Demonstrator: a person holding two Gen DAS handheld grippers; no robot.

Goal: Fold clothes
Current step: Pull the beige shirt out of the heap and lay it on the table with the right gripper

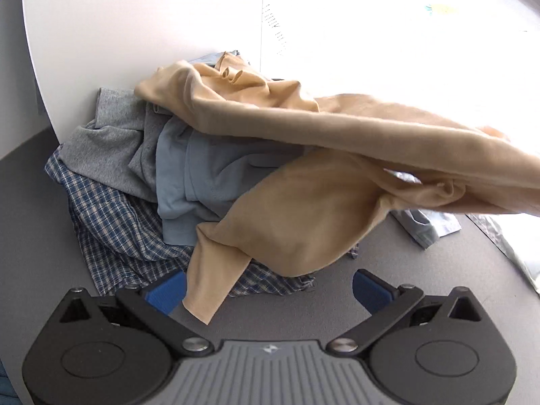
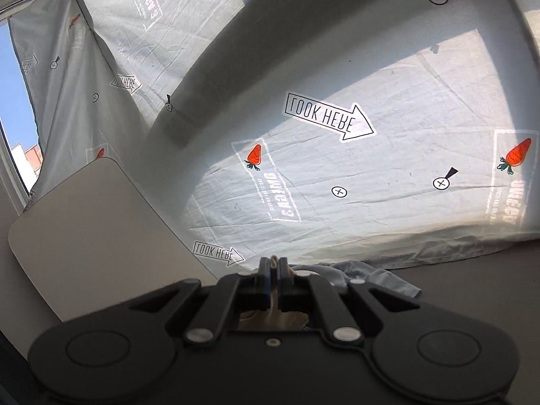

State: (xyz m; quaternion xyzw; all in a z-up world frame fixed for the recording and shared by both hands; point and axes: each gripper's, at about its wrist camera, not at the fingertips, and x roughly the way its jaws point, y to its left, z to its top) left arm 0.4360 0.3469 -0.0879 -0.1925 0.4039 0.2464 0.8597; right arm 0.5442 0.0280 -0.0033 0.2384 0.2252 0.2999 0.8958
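Observation:
In the left wrist view a tan garment (image 1: 303, 175) is stretched up and to the right off a pile of clothes: a light blue shirt (image 1: 209, 175), a grey shirt (image 1: 108, 141) and a blue plaid shirt (image 1: 114, 229). A tan sleeve hangs down between the blue fingertips of my left gripper (image 1: 270, 290), which is open and above the grey table (image 1: 422, 276). My right gripper (image 2: 275, 270) is shut on a tan fabric edge (image 2: 274, 261), held up in the air.
A white wall (image 1: 135, 33) stands behind the pile. A plastic bag (image 1: 425, 226) lies right of the pile. In the right wrist view a printed grey sheet (image 2: 371, 168) covers a bed, a white board (image 2: 84, 222) leans at left, and a light blue garment (image 2: 371, 276) lies below.

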